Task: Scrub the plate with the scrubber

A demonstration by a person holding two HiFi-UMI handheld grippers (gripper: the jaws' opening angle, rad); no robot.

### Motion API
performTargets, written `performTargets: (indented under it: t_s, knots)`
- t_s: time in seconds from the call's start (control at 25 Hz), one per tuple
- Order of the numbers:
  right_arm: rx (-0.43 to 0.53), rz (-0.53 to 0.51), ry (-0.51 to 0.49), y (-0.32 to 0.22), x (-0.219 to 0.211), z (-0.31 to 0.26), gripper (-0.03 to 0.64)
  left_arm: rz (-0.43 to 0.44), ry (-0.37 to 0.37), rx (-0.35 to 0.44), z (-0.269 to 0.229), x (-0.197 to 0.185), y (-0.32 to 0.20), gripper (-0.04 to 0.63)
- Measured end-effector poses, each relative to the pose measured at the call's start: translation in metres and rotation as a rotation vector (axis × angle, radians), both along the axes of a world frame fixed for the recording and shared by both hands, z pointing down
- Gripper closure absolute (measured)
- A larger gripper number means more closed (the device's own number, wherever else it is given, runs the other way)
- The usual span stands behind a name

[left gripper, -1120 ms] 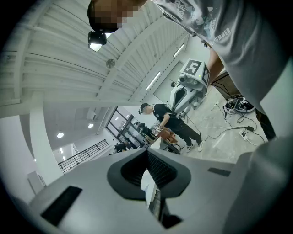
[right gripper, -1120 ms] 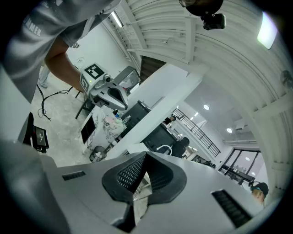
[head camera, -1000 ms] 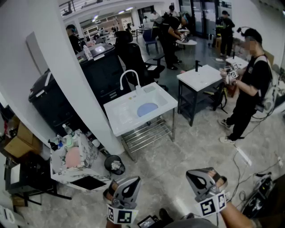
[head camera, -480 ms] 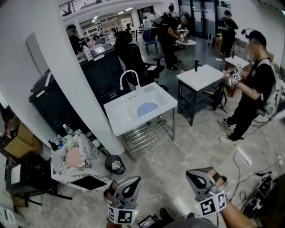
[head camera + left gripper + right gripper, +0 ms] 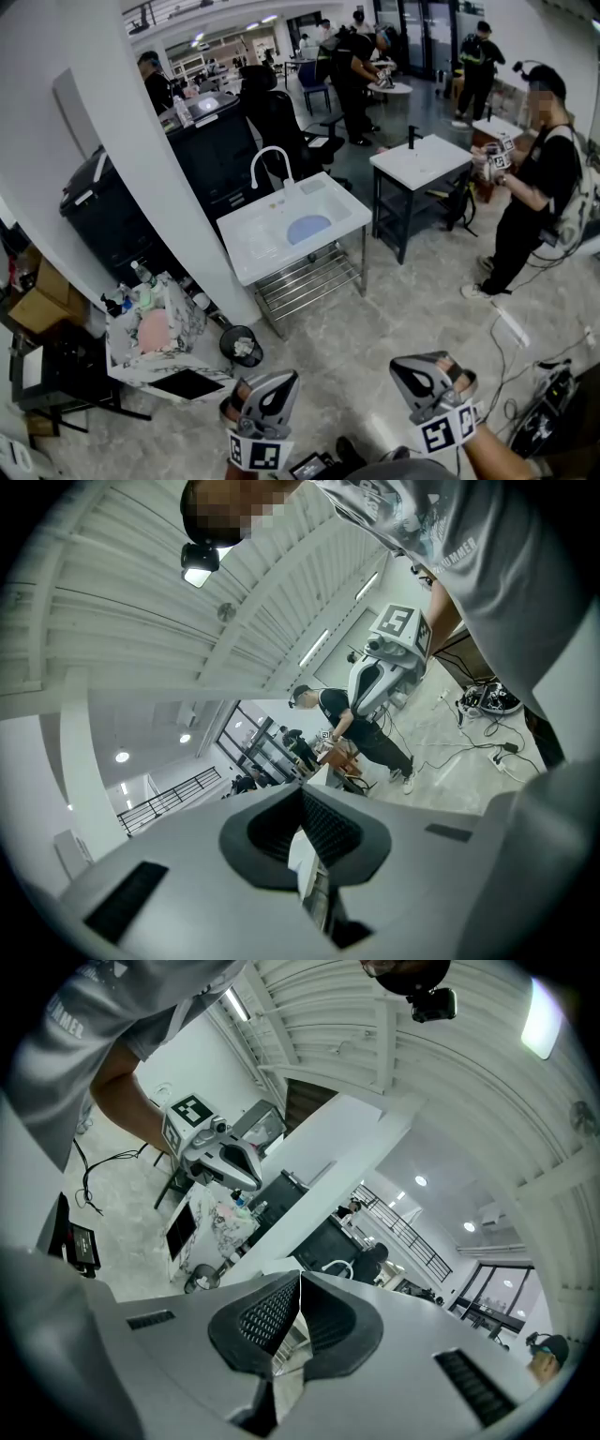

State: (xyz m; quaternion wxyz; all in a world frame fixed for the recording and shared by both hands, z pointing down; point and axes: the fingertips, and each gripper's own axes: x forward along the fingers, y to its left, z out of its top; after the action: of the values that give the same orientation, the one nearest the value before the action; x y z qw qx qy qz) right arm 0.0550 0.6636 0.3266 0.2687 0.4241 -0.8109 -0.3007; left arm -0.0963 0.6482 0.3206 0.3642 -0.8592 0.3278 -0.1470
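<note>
Barely anything has shifted since the earlier look: the person in black [image 5: 530,178] over on the right has edged a touch further right, and both claws sit just where they were.

The plate [image 5: 309,230] shows as a pale blue disc lying flat in the basin of the white sink stand [image 5: 246,246], just below the curved faucet [image 5: 272,161]. It's round, so there's no long axis to line up on. The stand's top runs from lower left to upper right. The scrubber? From this range I can't pick it out; it may be on that surface, but I won't call it.

The left claw [image 5: 272,389] and the right claw [image 5: 422,375] are both low in the head view, over the floor [image 5: 375,309], pointing ahead. Each is pinched fully together with nothing in it: ribbed pads [image 5: 272,1312] meet at the tips in the right gripper view, and it's the same in the left gripper view.

Here's the key relation: the plate lies straight ahead and well apart from both claws, across open floor. It sits between their two lines but closer to the left claw's. So the left looks slightly nearer. I'd say the scrub hasn't started, and the approach to the sink comes first.
</note>
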Motion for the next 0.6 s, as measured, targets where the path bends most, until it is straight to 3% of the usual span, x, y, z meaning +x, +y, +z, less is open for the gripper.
performTargets:
  t_s: [0.6]
  knots:
    - [0.000, 0.034, 0.004, -0.017, -0.014, 0.003, 0.586, 0.034, 0.018, 0.003, 0.003, -0.010, -0.020, 0.598]
